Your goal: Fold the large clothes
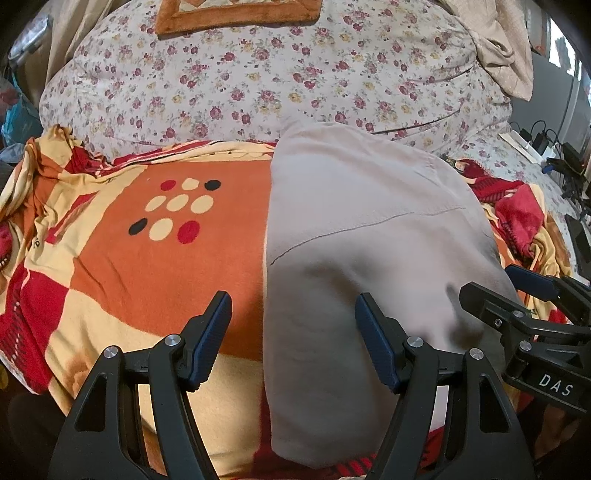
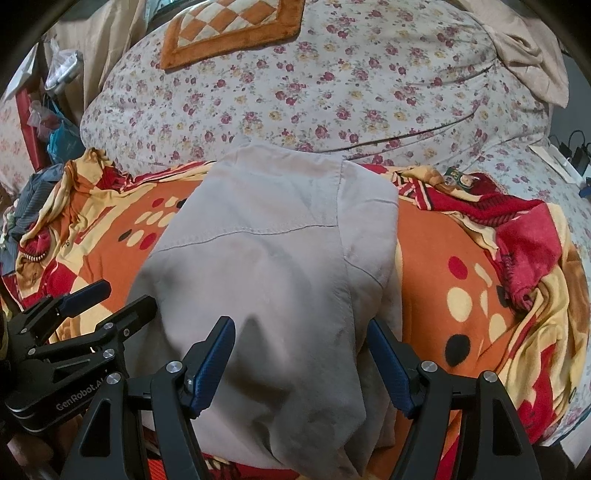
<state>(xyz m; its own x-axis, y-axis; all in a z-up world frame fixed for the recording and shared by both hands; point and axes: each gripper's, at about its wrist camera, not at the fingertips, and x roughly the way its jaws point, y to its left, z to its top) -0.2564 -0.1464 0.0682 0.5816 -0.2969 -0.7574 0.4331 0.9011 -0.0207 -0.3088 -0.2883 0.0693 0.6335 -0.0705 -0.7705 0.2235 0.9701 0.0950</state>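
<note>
My left gripper (image 1: 293,341) hangs w/ jaws spread wide, nothing between the blue ribbed pads; it sits above the left edge of the pale grey-beige cotton garment (image 1: 369,258), one finger over the blanket, the other over the cloth. My right gripper (image 2: 301,363) is likewise spread apart, empty, hovering over the garment's near end; can't tell if the pads touch the fabric. Each gripper shows at the edge of the other's view, so they're close side by side.

The garment lies folded into a long panel w/ a stitched seam across it, flat on the fleece blanket in orange, red and cream w/ oval dots (image 1: 147,266). The blanket is bunched up at its left and right ends. Behind it, a big puffy quilt w/ small rose print (image 1: 258,85), and on top of that an orange-bordered checkered mat (image 2: 229,33). A beige cloth (image 2: 532,55) is draped at the quilt's far right.
</note>
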